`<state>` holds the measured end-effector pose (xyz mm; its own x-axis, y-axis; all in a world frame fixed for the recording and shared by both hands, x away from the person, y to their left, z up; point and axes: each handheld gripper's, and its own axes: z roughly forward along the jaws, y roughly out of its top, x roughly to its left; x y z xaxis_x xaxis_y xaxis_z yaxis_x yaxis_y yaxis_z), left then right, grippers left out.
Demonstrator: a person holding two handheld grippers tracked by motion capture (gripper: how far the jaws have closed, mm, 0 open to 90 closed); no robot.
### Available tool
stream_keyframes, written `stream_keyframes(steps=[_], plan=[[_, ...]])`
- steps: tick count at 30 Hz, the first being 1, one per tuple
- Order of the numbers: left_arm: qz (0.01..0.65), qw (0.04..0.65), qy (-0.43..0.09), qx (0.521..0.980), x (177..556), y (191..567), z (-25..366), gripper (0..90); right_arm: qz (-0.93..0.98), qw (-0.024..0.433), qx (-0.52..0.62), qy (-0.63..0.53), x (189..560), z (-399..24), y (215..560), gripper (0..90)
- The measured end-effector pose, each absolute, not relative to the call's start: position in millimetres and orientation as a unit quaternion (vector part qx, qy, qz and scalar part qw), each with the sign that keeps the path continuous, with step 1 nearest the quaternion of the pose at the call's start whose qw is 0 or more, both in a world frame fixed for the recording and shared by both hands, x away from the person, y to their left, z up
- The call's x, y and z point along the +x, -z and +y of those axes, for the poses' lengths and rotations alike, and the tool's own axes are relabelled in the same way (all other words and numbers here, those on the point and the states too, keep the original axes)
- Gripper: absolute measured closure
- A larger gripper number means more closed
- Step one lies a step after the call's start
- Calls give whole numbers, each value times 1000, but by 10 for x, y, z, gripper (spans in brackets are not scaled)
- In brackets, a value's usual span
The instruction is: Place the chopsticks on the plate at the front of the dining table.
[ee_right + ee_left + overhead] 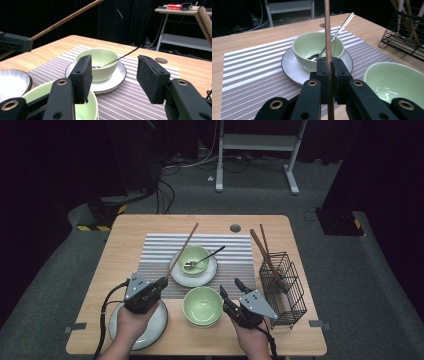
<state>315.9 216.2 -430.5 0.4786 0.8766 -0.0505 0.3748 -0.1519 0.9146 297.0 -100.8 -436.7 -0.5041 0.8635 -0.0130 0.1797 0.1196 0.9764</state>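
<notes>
Left tool (329,72) clamping chopstick (327,32) upright for carrying; right tool (112,77) gaping wide, nearing bowl (202,306).

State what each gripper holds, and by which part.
Left gripper: long brown wooden chopstick, pinched near its lower end. Right gripper: nothing, fingers apart.

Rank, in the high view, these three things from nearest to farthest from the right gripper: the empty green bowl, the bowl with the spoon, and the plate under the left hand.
Measured from the right gripper:
1. The empty green bowl, directly to its left, nearly touching.
2. The bowl with the spoon, farther back on the striped mat.
3. The plate, at the left near the table's front edge.
</notes>
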Motion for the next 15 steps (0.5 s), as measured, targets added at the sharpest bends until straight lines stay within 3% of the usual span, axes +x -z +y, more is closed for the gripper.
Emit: stream_keyframes(steps=[15], plan=[[471,464,-251,706,3387,4365,2213,849,685,311,393,-529,2984,-1012,4495,418]])
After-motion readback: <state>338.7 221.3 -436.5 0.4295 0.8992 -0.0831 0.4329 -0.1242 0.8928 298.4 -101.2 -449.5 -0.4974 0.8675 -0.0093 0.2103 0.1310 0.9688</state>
